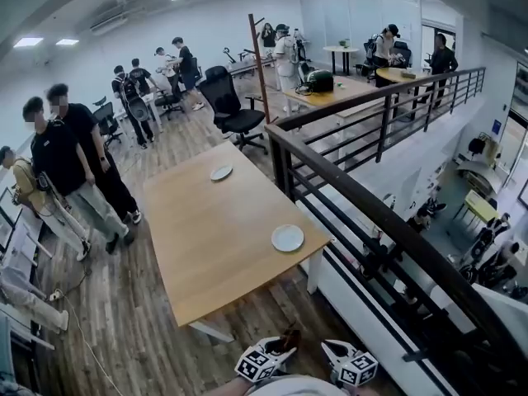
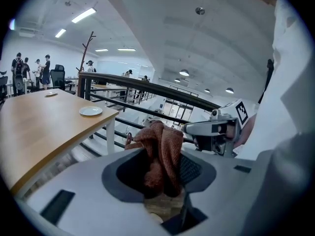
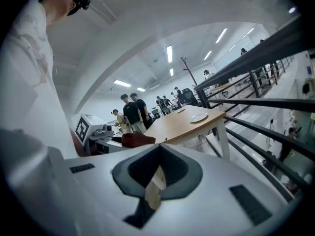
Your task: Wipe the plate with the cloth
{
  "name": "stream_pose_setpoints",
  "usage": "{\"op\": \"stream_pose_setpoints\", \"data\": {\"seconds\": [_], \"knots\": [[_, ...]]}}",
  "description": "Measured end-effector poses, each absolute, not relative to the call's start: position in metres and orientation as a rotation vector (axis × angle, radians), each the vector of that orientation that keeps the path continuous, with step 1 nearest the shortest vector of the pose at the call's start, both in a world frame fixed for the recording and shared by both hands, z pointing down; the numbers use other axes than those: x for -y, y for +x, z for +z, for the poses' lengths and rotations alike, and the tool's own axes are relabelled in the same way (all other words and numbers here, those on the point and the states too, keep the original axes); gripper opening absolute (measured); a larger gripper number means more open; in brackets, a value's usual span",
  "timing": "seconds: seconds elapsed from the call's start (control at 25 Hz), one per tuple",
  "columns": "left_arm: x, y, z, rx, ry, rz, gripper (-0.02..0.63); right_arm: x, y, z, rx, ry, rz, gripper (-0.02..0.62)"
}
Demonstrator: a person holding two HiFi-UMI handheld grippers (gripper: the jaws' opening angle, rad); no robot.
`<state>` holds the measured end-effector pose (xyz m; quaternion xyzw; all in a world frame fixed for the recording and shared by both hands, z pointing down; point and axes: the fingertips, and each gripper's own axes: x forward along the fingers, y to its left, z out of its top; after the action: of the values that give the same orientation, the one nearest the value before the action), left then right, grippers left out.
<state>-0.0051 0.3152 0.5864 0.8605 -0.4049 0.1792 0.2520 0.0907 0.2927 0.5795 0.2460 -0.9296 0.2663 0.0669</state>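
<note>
Cloth held, plate not reached yet.
Left gripper (image 2: 160, 173) is clamped on the bunched red-brown cloth (image 2: 161, 149), which looks soft, limp and light. Right gripper (image 3: 154, 177) has its jaws nearly together and is empty. Plate (image 1: 287, 238) sits near the bench (image 1: 206, 246) corner, well apart from both. It's probably hard, slick and breakable, so steady it by the rim.

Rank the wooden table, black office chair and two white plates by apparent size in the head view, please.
1. wooden table
2. black office chair
3. near plate
4. far plate; nearness alone may explain that gap.
</note>
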Motion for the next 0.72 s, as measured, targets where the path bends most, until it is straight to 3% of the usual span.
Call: {"op": "stream_pose_setpoints", "data": {"seconds": [0.72], "knots": [[-0.222, -0.05, 0.587, 1.009, 2.377, 0.472, 0.17, -0.198, 0.054, 0.579, 2.719, 0.878, 0.825, 0.014]]}}
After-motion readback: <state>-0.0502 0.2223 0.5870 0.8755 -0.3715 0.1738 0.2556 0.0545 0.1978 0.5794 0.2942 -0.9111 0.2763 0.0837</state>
